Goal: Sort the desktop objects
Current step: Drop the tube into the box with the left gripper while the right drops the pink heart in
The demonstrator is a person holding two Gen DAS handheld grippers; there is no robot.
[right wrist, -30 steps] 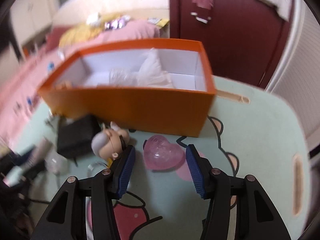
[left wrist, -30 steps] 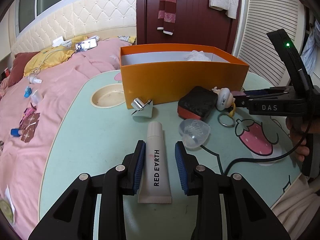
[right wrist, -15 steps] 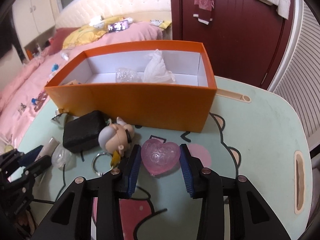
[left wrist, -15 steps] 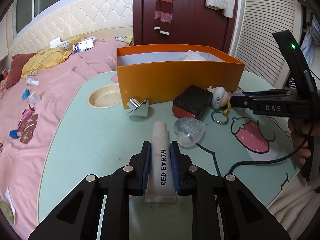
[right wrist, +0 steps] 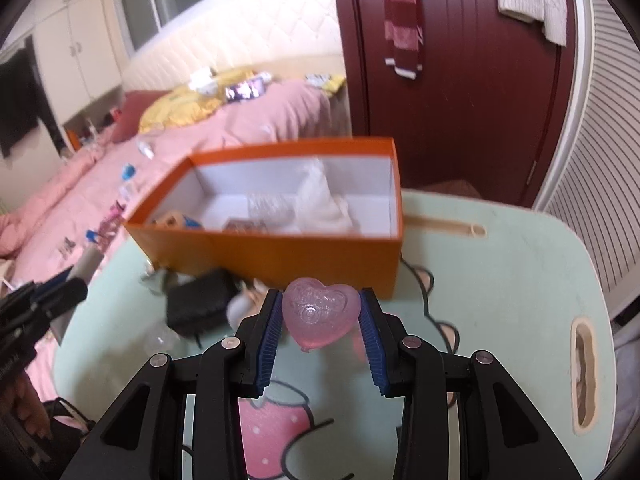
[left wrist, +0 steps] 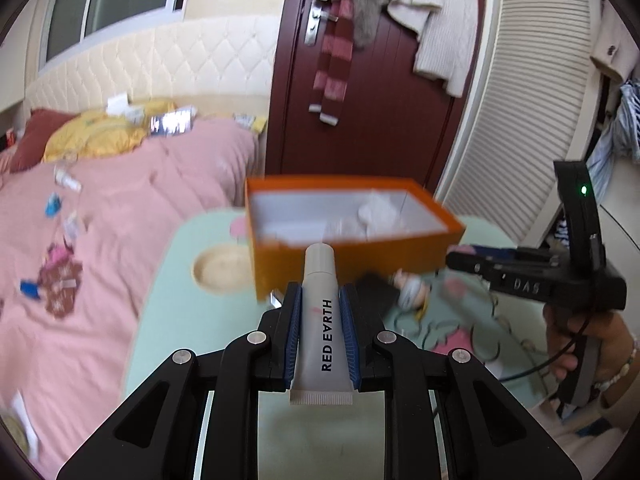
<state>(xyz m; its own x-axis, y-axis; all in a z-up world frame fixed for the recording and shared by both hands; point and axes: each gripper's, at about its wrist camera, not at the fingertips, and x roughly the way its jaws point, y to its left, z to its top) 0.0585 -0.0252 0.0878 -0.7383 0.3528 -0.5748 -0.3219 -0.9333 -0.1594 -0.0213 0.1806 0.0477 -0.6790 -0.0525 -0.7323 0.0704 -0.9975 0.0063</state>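
Both claws have come up off the counter (right wrist: 520,264) with loads. The left claw (left wrist: 320,332) is now pressed onto the white "RED EARTH" tube (left wrist: 320,320), which a second ago lay flat between spread pads; the tube is lifted clear, its cap pointing toward the orange box (left wrist: 352,236). The right claw (right wrist: 320,332) pinches the pink heart-shaped case (right wrist: 319,316), likewise raised from the surface where it sat half a second back, and held in front of the box's near wall. Background blur in both views suggests motion — judged to be the carry toward the open box, which already holds a few items. Remaining on the counter near the box: a black pouch (right wrist: 200,304), a small figurine keychain (left wrist: 410,286) and a clear heart-shaped piece (right wrist: 160,338). Pick step complete for two items; deposit pending.
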